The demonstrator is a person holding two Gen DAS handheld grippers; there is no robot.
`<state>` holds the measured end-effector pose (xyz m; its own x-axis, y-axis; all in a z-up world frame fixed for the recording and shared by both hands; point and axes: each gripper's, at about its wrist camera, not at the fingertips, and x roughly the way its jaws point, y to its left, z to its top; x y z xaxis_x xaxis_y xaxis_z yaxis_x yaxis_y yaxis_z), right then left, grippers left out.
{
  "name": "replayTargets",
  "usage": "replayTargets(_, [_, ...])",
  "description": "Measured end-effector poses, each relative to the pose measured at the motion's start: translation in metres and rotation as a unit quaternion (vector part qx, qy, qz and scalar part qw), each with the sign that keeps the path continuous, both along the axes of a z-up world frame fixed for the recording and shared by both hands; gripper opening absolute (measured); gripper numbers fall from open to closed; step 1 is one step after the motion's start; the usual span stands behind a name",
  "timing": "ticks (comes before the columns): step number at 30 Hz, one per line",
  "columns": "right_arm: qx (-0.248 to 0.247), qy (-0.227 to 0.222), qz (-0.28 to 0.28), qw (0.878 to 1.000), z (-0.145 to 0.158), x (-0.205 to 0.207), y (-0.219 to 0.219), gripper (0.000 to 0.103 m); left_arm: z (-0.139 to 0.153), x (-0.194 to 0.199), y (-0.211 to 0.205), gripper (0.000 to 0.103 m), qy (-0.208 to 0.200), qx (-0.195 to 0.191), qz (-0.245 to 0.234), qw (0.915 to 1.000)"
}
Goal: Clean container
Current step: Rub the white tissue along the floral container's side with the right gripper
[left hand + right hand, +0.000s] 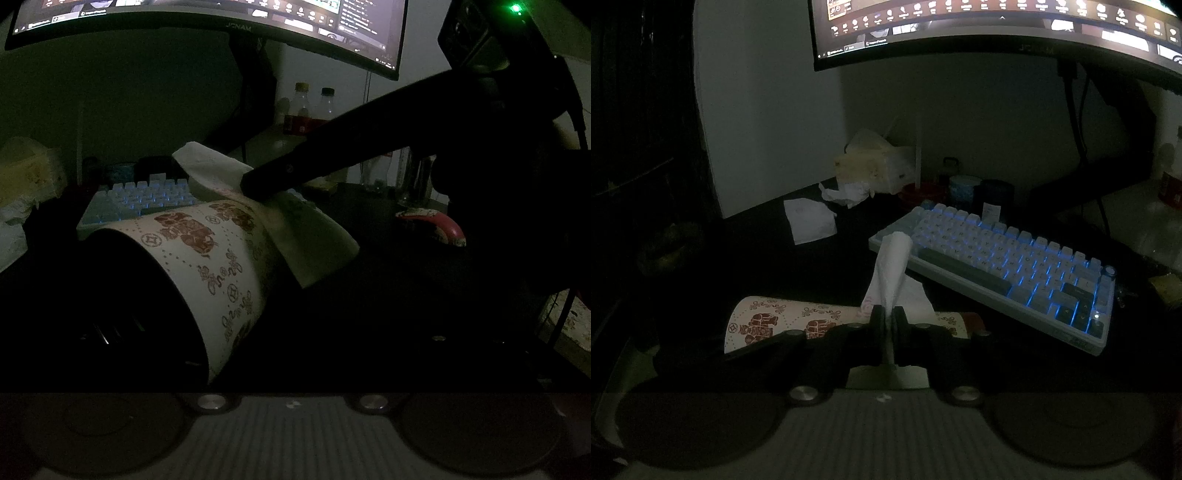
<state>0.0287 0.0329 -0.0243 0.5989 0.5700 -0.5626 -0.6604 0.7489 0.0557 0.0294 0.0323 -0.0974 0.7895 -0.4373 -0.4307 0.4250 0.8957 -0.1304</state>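
A white paper container (207,258) printed with red patterns lies tilted on its side, its dark mouth to the left; it also shows low in the right wrist view (768,325). My right gripper (889,317) is shut on a white tissue (890,266). It reaches in from the right (255,184) and presses the tissue (214,173) onto the container's far end. The left gripper's fingers are lost in the dark. A black finger (746,349) crosses in front of the container near its mouth; I cannot tell whether the jaws grip it.
A backlit keyboard (1015,266) sits just behind the container under a curved monitor (997,29). A tissue box (871,166), crumpled paper (846,194) and a folded sheet (810,221) lie at the back left. Bottles (303,110) and a red object (443,225) stand right.
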Motion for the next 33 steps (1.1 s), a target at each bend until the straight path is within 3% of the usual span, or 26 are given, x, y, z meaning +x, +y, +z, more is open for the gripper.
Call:
replayTargets(29, [0.003,0.004,-0.007,1.0,0.001,-0.002,0.002,0.008,0.0,-0.01,0.007,0.102,0.001,-0.002,-0.001,1.0])
replayTargets(33, [0.021,0.015,0.062,0.998,0.005,-0.026,0.02,0.008,0.0,-0.013,0.01,0.102,0.001,-0.002,-0.001,1.0])
